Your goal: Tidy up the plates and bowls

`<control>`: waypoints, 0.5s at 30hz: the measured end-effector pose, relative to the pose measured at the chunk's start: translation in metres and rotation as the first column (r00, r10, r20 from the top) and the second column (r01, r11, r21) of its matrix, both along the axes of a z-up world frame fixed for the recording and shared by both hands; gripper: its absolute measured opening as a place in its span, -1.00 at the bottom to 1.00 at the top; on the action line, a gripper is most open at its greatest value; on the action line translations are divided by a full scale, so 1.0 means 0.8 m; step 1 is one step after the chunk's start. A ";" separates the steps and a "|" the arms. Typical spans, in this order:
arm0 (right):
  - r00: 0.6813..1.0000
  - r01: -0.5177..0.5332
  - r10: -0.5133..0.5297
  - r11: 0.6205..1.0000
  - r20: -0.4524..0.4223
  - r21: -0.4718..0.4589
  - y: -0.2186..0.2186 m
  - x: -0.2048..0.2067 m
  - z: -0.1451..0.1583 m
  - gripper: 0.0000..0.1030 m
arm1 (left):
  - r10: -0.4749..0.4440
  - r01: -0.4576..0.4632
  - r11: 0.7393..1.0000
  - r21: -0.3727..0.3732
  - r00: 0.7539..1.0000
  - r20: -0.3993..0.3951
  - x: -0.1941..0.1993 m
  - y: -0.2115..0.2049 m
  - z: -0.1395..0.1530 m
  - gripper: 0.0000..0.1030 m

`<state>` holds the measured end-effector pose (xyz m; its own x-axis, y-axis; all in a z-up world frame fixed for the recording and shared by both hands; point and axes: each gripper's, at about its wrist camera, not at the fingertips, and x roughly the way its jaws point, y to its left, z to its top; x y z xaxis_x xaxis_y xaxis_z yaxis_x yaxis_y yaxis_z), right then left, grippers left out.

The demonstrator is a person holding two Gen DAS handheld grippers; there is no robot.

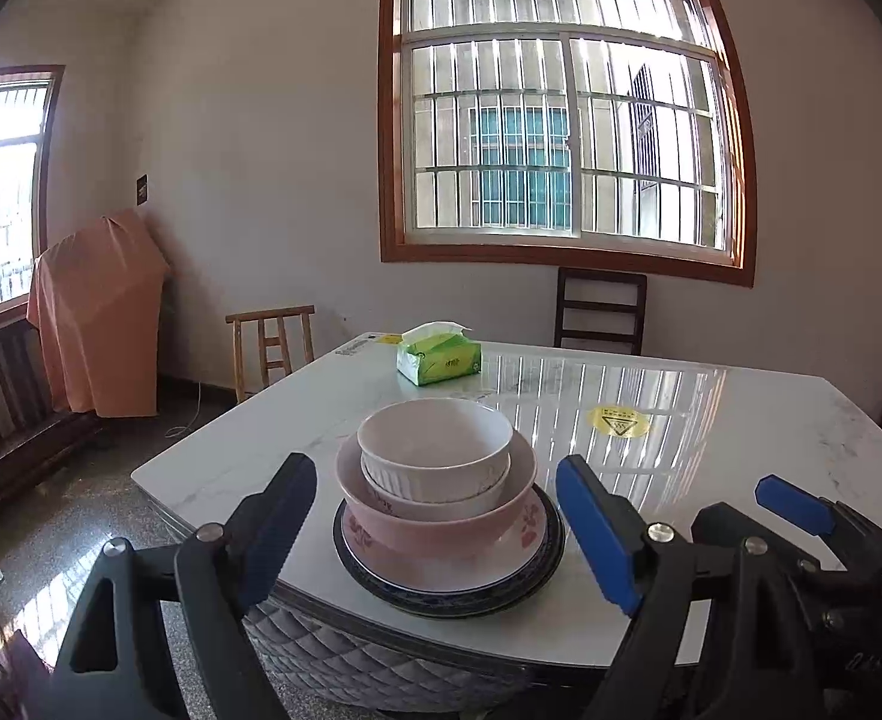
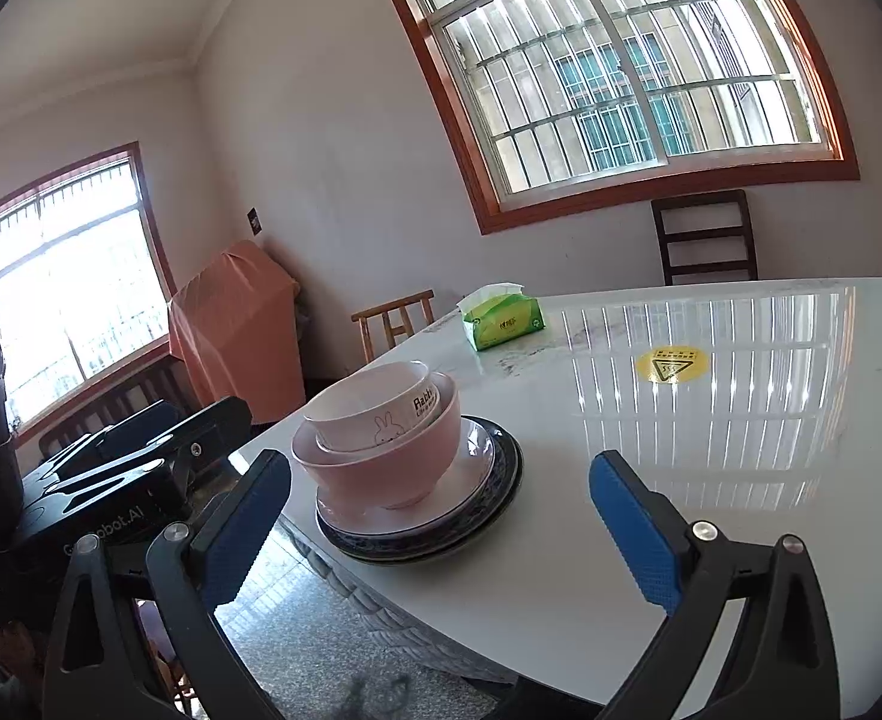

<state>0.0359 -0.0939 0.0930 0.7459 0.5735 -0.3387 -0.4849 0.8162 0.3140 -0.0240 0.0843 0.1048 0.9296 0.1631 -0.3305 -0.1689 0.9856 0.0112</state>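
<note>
The dishes sit in 1 neat pile near the edge of the shiny white marble table (image 1: 711, 438). At the bottom is a dark blue-rimmed plate (image 1: 537, 576), and on it lies a white plate (image 1: 501, 558). There may be 1 more plate in between, but the rims are too close together to tell. On the plates stands a big pink bowl with red flowers (image 1: 441, 519). Inside it are 2 small white bowls, 1 in the other: a ribbed white bowl (image 1: 435, 450) on top, and under it a white bowl with a rabbit drawing (image 2: 381, 414).

The left gripper (image 1: 435, 516) is spread wide, with the pile showing between its blue pads, and it holds nothing. The right gripper (image 2: 441, 534) is spread wide too and is empty, near the pile but not touching it.

It looks like the sorting is done or almost done. Only a green tissue pack (image 1: 439, 355) and a round yellow sticker (image 1: 618, 421) are left apart on the table, and they are not dishes.
</note>
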 end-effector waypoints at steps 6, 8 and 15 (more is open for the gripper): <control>1.000 0.000 0.000 1.000 0.009 0.006 -0.004 -0.006 0.001 0.95 | 0.005 -0.005 1.000 -0.010 1.000 0.018 -0.009 0.004 0.007 0.64; 1.000 0.002 -0.002 1.000 0.011 0.006 -0.005 -0.007 0.001 0.96 | 0.008 -0.007 1.000 -0.017 1.000 0.016 -0.010 0.005 0.008 0.64; 1.000 0.020 -0.020 1.000 -0.008 0.007 -0.019 -0.007 -0.006 0.97 | -0.037 0.035 0.998 -0.059 0.999 -0.028 -0.006 0.008 0.005 0.69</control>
